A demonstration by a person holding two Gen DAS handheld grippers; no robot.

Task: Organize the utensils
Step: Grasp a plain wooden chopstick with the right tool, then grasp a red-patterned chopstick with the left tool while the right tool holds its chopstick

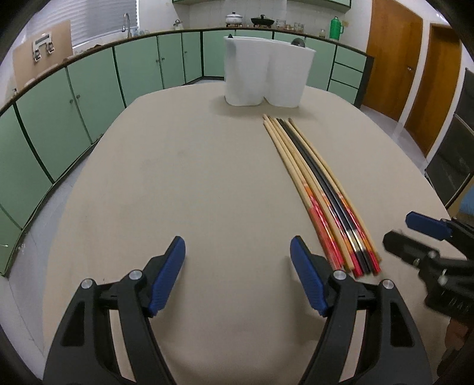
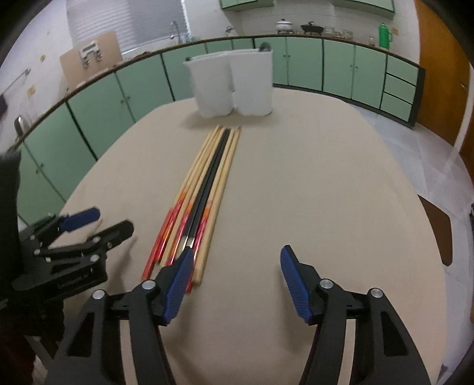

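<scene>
Several chopsticks (image 1: 318, 189), wooden with red ends and a black pair among them, lie side by side on the beige table (image 1: 192, 177); they also show in the right wrist view (image 2: 201, 195). A white two-compartment holder (image 1: 266, 72) stands at the far end, also in the right wrist view (image 2: 231, 86). My left gripper (image 1: 237, 257) is open and empty, left of the chopsticks' near ends. My right gripper (image 2: 235, 266) is open and empty, its left finger just over the chopsticks' near ends; it also shows in the left wrist view (image 1: 408, 234).
Green cabinets (image 1: 89, 88) line the room behind the table. A counter holds pots (image 1: 234, 18) and a green thermos (image 1: 336, 28). Wooden doors (image 1: 414, 74) stand to the right. A brown chair seat (image 2: 441, 234) sits at the table's right edge.
</scene>
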